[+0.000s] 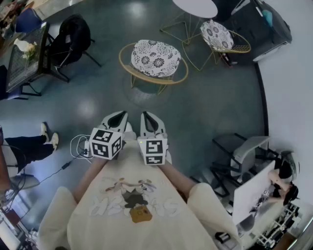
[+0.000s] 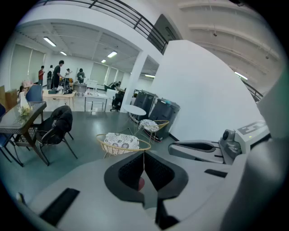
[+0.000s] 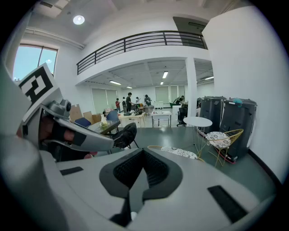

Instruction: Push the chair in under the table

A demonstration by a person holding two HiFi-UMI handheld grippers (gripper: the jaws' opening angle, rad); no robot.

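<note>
A round gold-wire chair with a black-and-white patterned cushion (image 1: 154, 58) stands alone on the grey floor ahead of me, apart from the small white round table (image 1: 195, 7) at the back. It also shows in the left gripper view as the cushioned chair (image 2: 119, 142) and in the right gripper view as the same chair (image 3: 180, 153). A second matching chair (image 1: 217, 35) sits beside the table. My left gripper (image 1: 119, 114) and right gripper (image 1: 147, 116) are held side by side near my chest, well short of the chair. Both are shut and empty, seen at the left gripper (image 2: 144, 153) and the right gripper (image 3: 143, 151).
A black chair draped with a jacket (image 1: 73, 36) and a dark table with flowers (image 1: 27, 51) stand at the left. A seated person's legs (image 1: 29, 146) and a floor cable (image 1: 73, 149) are at my left. Dark bins (image 1: 266, 24) line the back right; equipment (image 1: 249, 166) stands at the right.
</note>
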